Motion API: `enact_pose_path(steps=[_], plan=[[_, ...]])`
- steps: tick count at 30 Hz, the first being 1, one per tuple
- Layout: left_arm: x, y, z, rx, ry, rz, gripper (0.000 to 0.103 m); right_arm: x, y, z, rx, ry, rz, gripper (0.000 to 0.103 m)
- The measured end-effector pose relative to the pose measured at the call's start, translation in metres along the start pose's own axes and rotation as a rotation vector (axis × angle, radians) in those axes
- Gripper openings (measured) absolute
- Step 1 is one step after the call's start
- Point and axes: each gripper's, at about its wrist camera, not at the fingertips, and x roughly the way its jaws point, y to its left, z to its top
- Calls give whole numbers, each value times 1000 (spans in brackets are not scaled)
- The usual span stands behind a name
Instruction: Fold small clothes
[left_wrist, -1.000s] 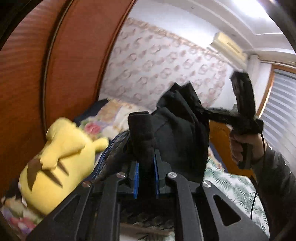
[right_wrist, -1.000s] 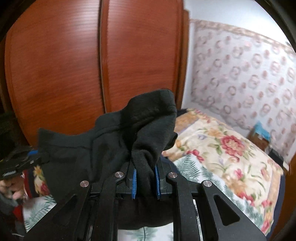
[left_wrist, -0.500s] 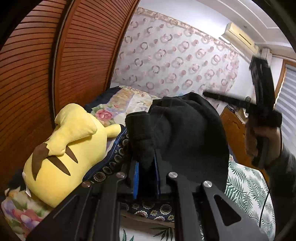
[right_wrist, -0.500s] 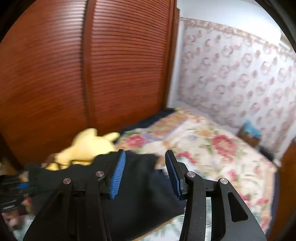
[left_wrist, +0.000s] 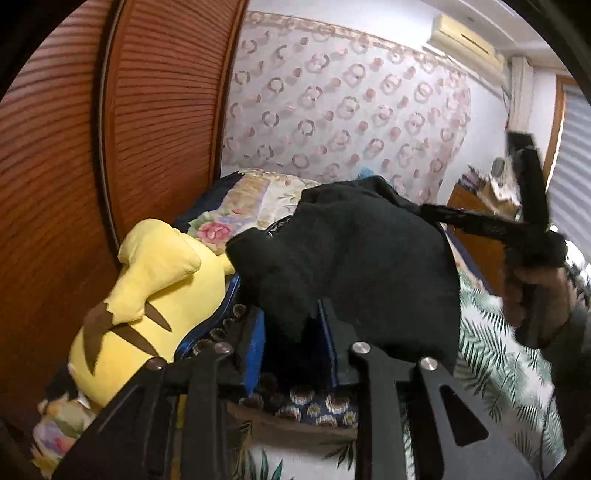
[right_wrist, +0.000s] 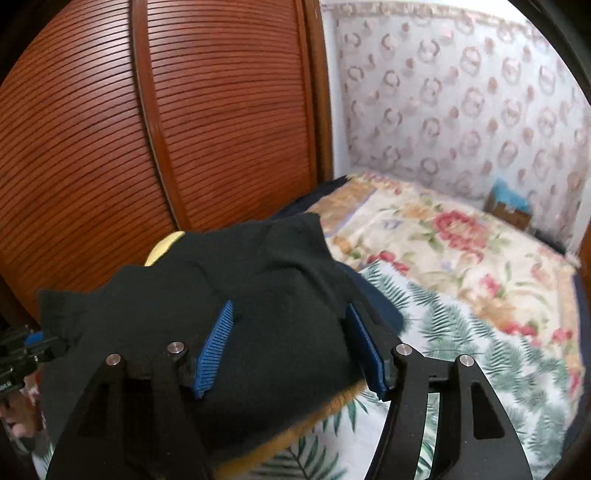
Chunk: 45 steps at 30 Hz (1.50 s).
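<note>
Floral bed (right_wrist: 461, 258) below me: my left hand-held gripper (left_wrist: 291, 343) pinches the black garment (left_wrist: 362, 266) above the yellow plush (left_wrist: 147, 295); my right hand-held gripper (right_wrist: 291, 350) is spread apart, cloth draped between.

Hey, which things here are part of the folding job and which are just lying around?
Part of the job:
black garment
left claw, shut on it
right claw, open

Lying around:
yellow plush
floral pillow
leaf-print bedsheet
wardrobe door
</note>
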Motion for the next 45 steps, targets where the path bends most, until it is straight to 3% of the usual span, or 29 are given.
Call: enact_pose_path(steps=[7,16,19,25,32,45], plan=[[-35,-31,-7,121,-61,37,37,-81,9,-31,30,-55,-88,68],[-61,-94,-14,223,-93,-23,37,-177,8,-100,112,-114,-187,87],[-62,-114,-20,238,-81,-89,37,-201,6,-120,148,-120,-225,88],[-67,-148,-26,253,-80,-130,37,-248,15,-151,164,-158,-329,88],[-78,-176,-25,277,-77,-165,37,-284,17,-179,223,-180,-392,88],[-116,-212,-6,306,-112,-224,37,-350,19,-193,268,-277,-491,88]])
